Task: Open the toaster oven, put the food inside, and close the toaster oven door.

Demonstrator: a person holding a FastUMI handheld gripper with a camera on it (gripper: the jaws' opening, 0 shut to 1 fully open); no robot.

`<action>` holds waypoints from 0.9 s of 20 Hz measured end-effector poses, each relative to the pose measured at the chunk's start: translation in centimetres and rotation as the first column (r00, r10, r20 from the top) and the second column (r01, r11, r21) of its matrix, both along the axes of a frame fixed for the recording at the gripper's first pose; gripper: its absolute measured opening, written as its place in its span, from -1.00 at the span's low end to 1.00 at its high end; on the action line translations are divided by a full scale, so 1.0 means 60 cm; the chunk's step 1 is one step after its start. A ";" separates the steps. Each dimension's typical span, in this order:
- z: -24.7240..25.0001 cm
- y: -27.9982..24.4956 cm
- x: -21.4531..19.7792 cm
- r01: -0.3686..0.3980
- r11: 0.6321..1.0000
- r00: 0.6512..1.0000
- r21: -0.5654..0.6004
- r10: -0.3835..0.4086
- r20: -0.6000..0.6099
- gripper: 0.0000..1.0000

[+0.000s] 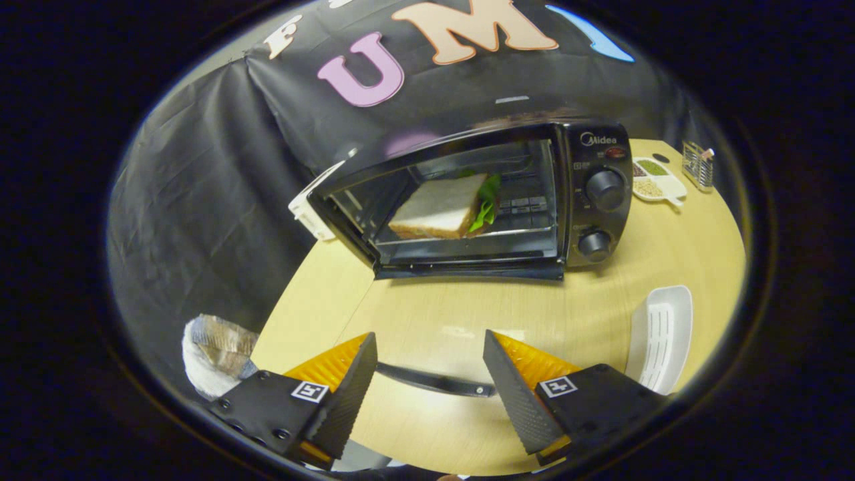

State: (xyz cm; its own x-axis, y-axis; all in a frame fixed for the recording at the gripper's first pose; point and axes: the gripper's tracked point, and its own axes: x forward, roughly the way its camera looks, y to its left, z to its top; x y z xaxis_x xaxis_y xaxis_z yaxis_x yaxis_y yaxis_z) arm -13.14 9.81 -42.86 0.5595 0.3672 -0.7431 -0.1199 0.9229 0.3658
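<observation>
1. Fingers of the gripper (431, 387) stood wide apart with nothing between them, over bare table (427, 314), well short of the toaster oven (467, 200).
2. Sandwich (444, 207), white bread with green leaf at its right edge, sat inside the toaster oven on the rack, tilted slightly.
3. Door: a dark handle bar (434, 382) showed between the fingers, with the wood showing through around it. I judged this the glass door lying open and flat toward the gripper; glass hard to make out, so not certain.
4. Right of the toaster oven: a small white dish of grains (654, 179); nearer the gripper on that side, a white tray (661, 337), empty.
5. Judgement: food placed, closing step remained. Best done by getting the fingers under the handle bar, lifting in an arc toward the oven front, pushing squarely until it seats. Avoid shoving the oven backward.
</observation>
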 end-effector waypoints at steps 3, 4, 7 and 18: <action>-0.006 0.008 -0.035 -0.054 0.998 0.998 -0.019 0.053 -0.026 0.97; -0.006 0.010 -0.044 -0.072 0.997 0.997 -0.023 0.071 -0.033 0.97; -0.014 0.012 -0.068 -0.123 0.992 0.991 -0.034 0.121 -0.060 0.97; -0.069 -0.019 -0.130 -0.189 0.976 0.961 -0.105 0.161 -0.226 0.97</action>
